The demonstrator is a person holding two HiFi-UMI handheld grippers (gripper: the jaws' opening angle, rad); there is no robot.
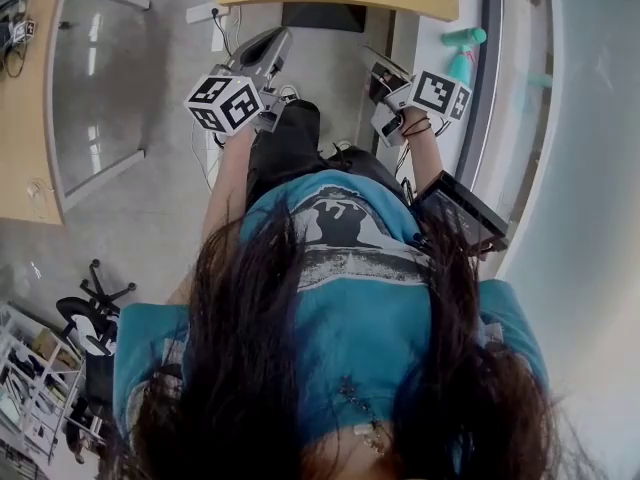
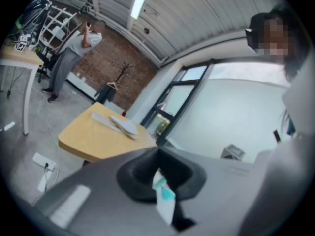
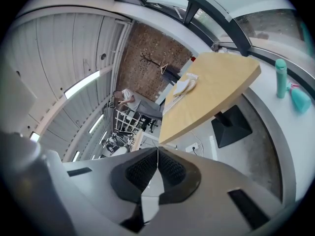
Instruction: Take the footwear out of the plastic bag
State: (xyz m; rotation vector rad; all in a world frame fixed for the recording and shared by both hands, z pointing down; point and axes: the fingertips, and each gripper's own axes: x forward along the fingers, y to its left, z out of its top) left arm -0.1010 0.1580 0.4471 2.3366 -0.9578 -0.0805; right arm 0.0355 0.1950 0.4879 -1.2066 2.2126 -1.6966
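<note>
On my left, the left gripper (image 2: 157,154) has its jaws pressed together with nothing gripped, and it is aimed toward the yellow table (image 2: 88,144). My worry starts there. If I arrive with the fingers shut like this, I will only shove the bag along the smooth top, perhaps off the edge, so they must spread before contact. A pale bundle toward the table's far end is what I take for the bagged footwear (image 2: 120,126), though it is too small to make out. It lies well apart from both sets of fingers, ahead of them. On my right, the right gripper (image 3: 157,154) is likewise closed on nothing. A second risk is pinching only the film, which could tear it or lift bag and shoe together. The teal bottle (image 3: 280,77) stands further right, away from the table.
</note>
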